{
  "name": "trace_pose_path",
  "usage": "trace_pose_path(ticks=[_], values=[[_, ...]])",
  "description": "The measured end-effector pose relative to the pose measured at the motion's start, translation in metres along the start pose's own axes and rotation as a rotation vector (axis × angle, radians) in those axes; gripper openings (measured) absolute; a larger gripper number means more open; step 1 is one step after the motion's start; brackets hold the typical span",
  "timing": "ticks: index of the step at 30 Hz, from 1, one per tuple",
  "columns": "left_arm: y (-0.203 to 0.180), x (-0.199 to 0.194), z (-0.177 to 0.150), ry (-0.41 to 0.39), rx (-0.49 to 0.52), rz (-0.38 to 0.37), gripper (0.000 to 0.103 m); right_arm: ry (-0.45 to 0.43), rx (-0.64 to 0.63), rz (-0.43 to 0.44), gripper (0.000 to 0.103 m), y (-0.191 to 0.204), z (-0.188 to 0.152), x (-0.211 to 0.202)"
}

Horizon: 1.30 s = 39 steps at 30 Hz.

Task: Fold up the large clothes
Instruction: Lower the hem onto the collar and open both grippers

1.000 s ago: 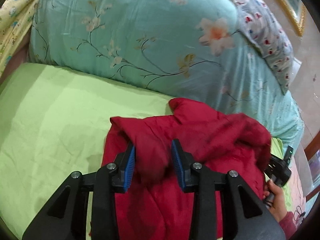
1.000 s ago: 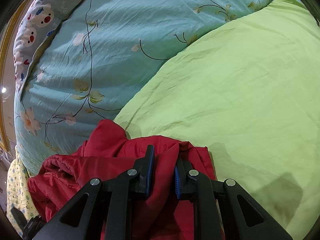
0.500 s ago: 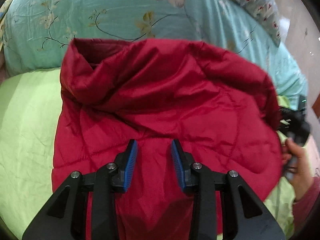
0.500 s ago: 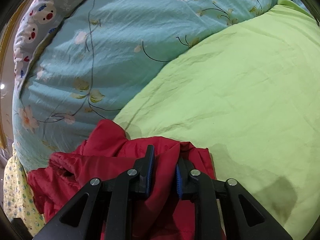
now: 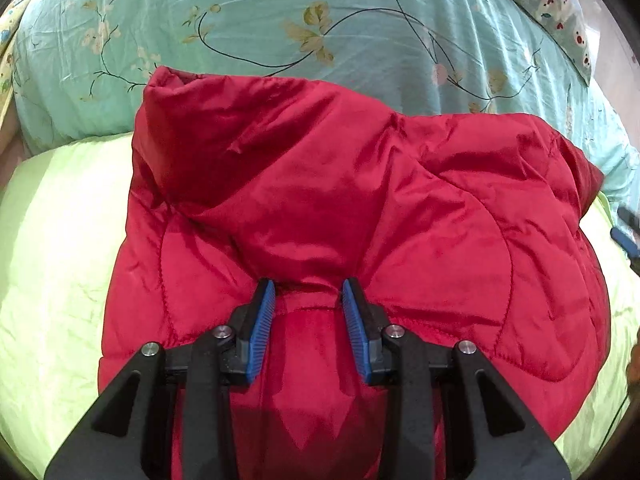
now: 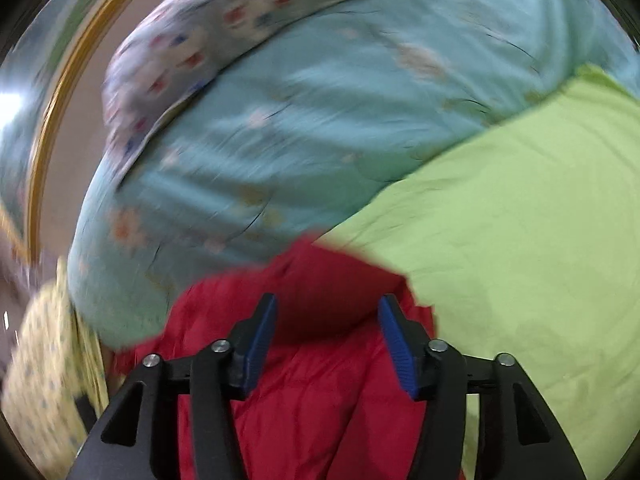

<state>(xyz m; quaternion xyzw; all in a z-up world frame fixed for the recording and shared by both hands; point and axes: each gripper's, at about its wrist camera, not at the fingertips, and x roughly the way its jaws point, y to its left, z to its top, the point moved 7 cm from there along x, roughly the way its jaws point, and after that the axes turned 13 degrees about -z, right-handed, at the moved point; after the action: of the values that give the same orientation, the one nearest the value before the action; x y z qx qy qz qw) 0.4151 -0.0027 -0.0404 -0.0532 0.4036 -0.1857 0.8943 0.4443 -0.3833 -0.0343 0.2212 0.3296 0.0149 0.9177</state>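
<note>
A red quilted jacket (image 5: 360, 200) lies spread on the light green sheet (image 5: 52, 260), its far edge up against the teal quilt. My left gripper (image 5: 309, 304) is shut on a bunched fold at the jacket's near edge, with fabric squeezed between the blue pads. In the blurred right wrist view my right gripper (image 6: 328, 320) hangs above the jacket (image 6: 320, 400). Its jaws are opening wide, and the pads press on nothing. A blue and black tip of that gripper (image 5: 626, 236) shows at the right edge of the left wrist view.
A bulky teal floral quilt (image 5: 280, 20) is heaped behind the jacket, with a printed pillow (image 5: 560, 0) on top. The green sheet (image 6: 520, 240) stretches away to the right. A gold-framed panel (image 6: 52, 120) and yellow patterned cloth (image 6: 44, 360) stand at the left.
The left gripper carried its fold forward, and the jacket now lies flatter and wider. The right gripper let go of the jacket, opened wide and rose, which blurs its view.
</note>
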Motion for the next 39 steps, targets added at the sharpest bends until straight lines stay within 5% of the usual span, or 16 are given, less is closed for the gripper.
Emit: trace_pose_path(ticks=[5, 8, 11, 14, 21, 27, 36, 39], values=[[-0.001, 0.004, 0.001, 0.007, 0.01, 0.013, 0.033, 0.086, -0.316, -0.037, 0.059, 0.053, -0.038, 0.023], [0.0, -0.007, -0.001, -0.002, 0.006, 0.0, 0.033, 0.14, -0.379, -0.081, 0.058, 0.061, -0.051, 0.047], [0.006, -0.03, 0.001, -0.05, -0.013, -0.022, 0.033, 0.153, -0.366, -0.125, 0.059, 0.051, -0.05, 0.066], [0.026, -0.045, 0.007, -0.089, -0.023, 0.085, 0.033, 0.157, -0.34, -0.143, 0.059, 0.042, -0.044, 0.077], [0.076, 0.001, 0.01, 0.013, -0.156, 0.066, 0.037, 0.192, -0.253, -0.147, 0.059, 0.031, -0.035, 0.102], [0.081, 0.022, 0.019, 0.038, -0.14, 0.119, 0.037, 0.184, -0.203, -0.132, 0.059, 0.025, -0.034, 0.114], [0.086, -0.027, 0.01, -0.016, -0.19, 0.017, 0.038, 0.171, -0.2, -0.137, 0.06, 0.027, -0.03, 0.101], [0.086, -0.049, 0.001, -0.04, -0.195, -0.006, 0.045, 0.148, -0.213, -0.137, 0.062, 0.031, -0.028, 0.084]])
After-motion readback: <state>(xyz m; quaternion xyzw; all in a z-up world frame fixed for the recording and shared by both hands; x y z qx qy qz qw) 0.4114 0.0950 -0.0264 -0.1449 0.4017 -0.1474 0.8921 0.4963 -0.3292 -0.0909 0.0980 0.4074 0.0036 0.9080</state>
